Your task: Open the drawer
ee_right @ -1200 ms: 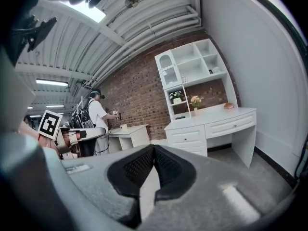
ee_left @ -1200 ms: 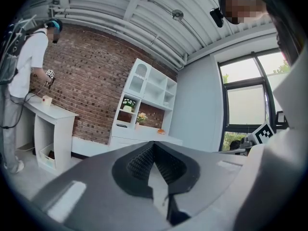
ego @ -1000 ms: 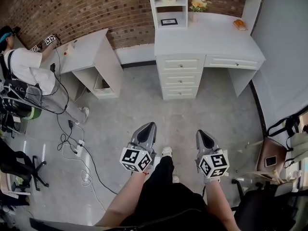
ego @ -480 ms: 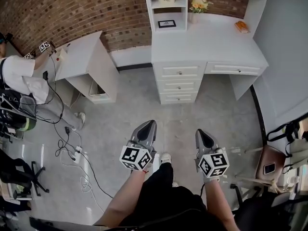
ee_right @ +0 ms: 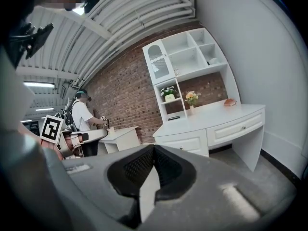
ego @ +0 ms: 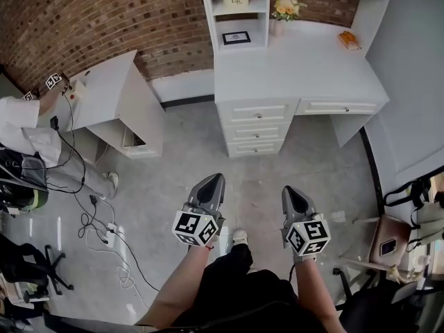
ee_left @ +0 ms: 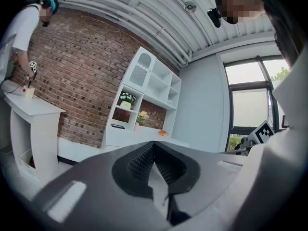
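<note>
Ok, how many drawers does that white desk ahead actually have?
4. Three are stacked on the left side of the desk: top drawer, middle drawer, bottom drawer. The wide drawer sits to their right, under the desktop. All look shut.

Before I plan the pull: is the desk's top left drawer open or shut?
Shut: the top drawer sits flush with the middle drawer below it.

The left forearm (ego: 182,283) and right forearm (ego: 313,290) reach forward side by side, a gap between them, and the left claw (ego: 212,183) and right claw (ego: 291,194) both point ahead, each with its jaws closed together and nothing between them.
</note>
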Demonstrator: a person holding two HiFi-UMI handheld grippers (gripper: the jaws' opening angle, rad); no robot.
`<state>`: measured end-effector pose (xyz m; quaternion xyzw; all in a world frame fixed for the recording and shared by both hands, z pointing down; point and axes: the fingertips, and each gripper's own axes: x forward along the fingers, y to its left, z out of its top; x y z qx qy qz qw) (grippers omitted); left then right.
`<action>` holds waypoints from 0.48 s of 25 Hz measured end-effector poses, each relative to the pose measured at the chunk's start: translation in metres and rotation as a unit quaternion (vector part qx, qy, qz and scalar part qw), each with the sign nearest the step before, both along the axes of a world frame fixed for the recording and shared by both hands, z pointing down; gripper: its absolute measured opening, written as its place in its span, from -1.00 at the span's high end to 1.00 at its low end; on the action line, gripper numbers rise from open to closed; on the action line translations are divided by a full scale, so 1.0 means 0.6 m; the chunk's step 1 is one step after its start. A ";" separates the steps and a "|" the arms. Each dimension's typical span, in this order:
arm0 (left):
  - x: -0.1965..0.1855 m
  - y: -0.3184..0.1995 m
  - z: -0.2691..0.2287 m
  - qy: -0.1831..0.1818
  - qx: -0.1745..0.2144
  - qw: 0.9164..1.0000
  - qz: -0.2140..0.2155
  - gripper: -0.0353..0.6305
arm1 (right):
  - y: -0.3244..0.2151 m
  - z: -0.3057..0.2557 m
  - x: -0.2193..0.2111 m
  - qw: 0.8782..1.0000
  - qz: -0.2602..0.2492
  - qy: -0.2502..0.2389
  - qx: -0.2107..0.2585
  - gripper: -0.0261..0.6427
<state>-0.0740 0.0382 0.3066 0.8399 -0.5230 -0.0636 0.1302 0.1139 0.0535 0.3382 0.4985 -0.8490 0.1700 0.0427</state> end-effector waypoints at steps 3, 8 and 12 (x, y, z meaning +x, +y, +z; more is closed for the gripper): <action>-0.010 -0.032 0.006 0.001 -0.002 1.000 0.003 0.88 | -0.028 0.004 -0.008 1.000 0.004 0.003 -0.004 0.91; -0.020 -0.074 0.019 0.005 -0.002 1.000 0.009 0.88 | -0.067 0.010 -0.018 1.000 0.009 0.012 -0.004 0.91; -0.027 -0.097 0.022 0.004 0.001 1.000 0.014 0.88 | -0.089 0.009 -0.026 1.000 0.014 0.013 0.001 0.91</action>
